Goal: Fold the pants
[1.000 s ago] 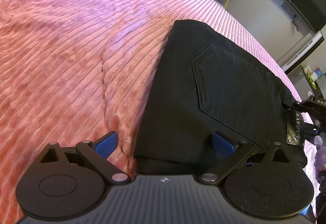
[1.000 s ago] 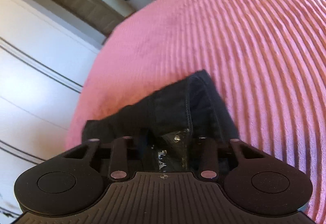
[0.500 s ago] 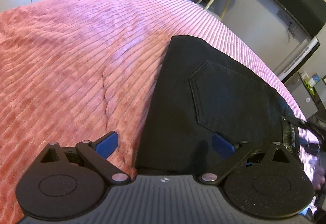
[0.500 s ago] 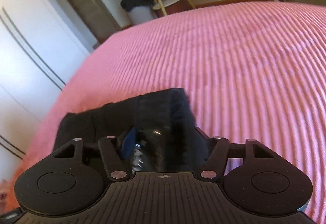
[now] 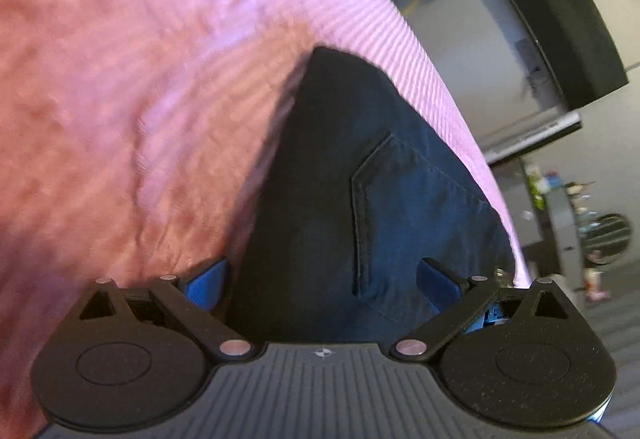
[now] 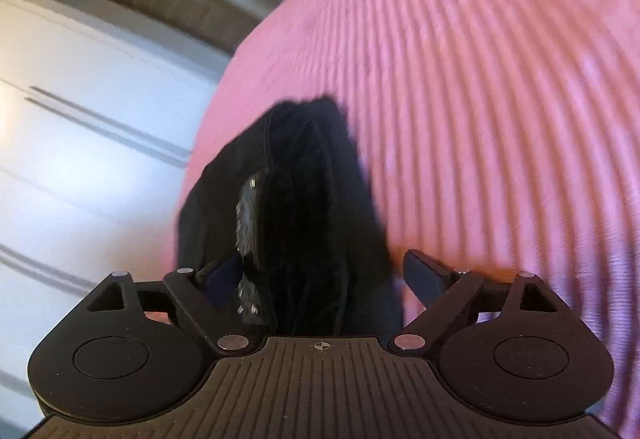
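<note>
Lying folded on the pink ribbed bedspread [image 5: 140, 99], the dark pants [image 5: 360, 199] fill the lower centre of both wrist views, back pocket [image 5: 400, 207] facing up. The left gripper [image 5: 324, 283] stands wide apart with the fabric between its blue pads, not pinched. The right gripper [image 6: 324, 275] is opening, the waistband edge loose between its jaws
</note>
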